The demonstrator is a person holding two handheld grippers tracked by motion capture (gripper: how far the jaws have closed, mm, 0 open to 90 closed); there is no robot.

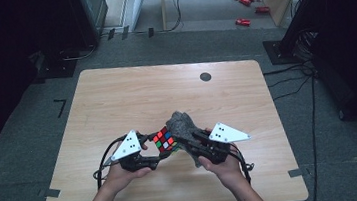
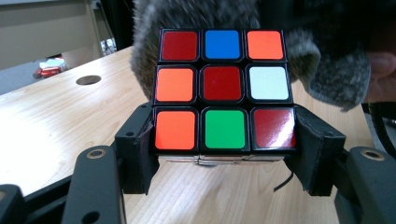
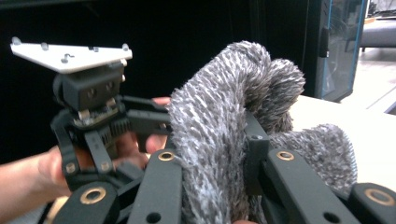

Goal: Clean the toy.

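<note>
A scrambled colour cube [image 1: 164, 139] [image 2: 223, 88] is held above the wooden table [image 1: 116, 102] near its front middle. My left gripper [image 1: 153, 152] [image 2: 224, 140] is shut on the cube's lowest row, one jaw on each side. A fuzzy grey cloth [image 1: 181, 123] [image 3: 224, 126] is bunched up and pressed against the cube's far side. My right gripper [image 1: 191, 142] [image 3: 215, 140] is shut on that cloth, which bulges out over both jaws. In the right gripper view the left gripper's body with its white plate [image 3: 88, 84] sits just behind the cloth.
A round dark hole [image 1: 205, 76] [image 2: 88, 80] sits near the table's far edge. Red cans [image 1: 249, 7] lie on the floor beyond. Cables [image 1: 289, 76] run along the floor on the right. Both hands are close together at the table's front.
</note>
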